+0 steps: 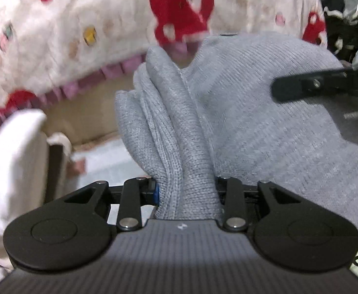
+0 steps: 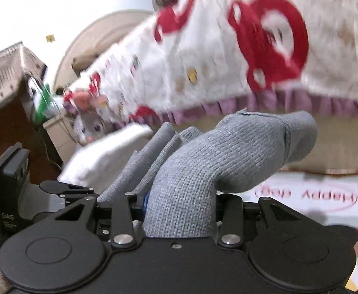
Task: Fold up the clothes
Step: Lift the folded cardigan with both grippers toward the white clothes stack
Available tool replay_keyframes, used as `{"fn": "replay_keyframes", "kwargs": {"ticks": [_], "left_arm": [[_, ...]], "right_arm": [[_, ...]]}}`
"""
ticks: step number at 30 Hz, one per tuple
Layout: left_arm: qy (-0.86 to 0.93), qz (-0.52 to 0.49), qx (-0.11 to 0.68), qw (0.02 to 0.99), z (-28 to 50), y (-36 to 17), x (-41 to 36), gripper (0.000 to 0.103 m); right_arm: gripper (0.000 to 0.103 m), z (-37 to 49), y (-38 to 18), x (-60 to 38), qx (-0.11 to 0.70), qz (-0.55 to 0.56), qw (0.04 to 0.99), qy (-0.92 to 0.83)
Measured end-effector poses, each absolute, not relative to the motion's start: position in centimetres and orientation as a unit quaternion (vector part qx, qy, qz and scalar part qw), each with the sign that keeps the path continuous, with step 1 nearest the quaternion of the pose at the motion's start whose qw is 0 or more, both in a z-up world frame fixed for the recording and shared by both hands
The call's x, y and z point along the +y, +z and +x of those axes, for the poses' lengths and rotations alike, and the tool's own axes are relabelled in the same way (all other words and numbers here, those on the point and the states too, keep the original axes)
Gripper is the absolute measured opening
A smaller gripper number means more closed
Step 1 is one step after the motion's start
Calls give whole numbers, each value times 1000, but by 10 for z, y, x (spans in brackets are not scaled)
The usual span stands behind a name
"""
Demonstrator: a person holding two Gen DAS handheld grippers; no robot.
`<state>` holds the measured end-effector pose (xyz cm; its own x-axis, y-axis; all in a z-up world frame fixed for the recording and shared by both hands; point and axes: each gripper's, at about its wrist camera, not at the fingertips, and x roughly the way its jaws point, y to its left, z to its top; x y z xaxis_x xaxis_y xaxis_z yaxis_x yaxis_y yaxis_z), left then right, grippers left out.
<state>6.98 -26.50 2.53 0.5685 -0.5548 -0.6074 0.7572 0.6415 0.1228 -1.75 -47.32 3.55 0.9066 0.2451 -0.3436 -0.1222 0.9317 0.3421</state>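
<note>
A grey knit garment (image 1: 240,112) hangs bunched between both grippers, lifted in the air. My left gripper (image 1: 187,196) is shut on a thick fold of it; the cloth hides the fingertips. My right gripper (image 2: 181,203) is shut on another bunched part of the grey knit garment (image 2: 228,152), which bulges up and to the right. One black finger (image 1: 308,85) of the right gripper shows at the right of the left wrist view, against the cloth. The left gripper's body (image 2: 10,188) shows at the left of the right wrist view.
A white fleece blanket (image 1: 93,31) with red patterns and a purple frilled edge covers the bed behind; it also fills the right wrist view (image 2: 215,56). A white folded cloth (image 2: 105,156) lies at left. A "Happy day" floor mat (image 2: 308,196) lies below. Dark clutter (image 1: 350,24) is far right.
</note>
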Motion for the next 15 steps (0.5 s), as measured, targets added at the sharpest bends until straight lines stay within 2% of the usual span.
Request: {"fn": "replay_keyframes", "kwargs": {"ticks": [8,11,15], "left_arm": [[-344,175,249,888,52,142,-206,31],[-346,181,254,885,44,169,-176,31],[-351,211,256,876,39,173,-132,31]], "right_arm": [[46,-51,121,-427,141,158,972,105],[46,-51,140,-406,137,159,970,122],[45,-41,155,-377,138,164,965,153]]}}
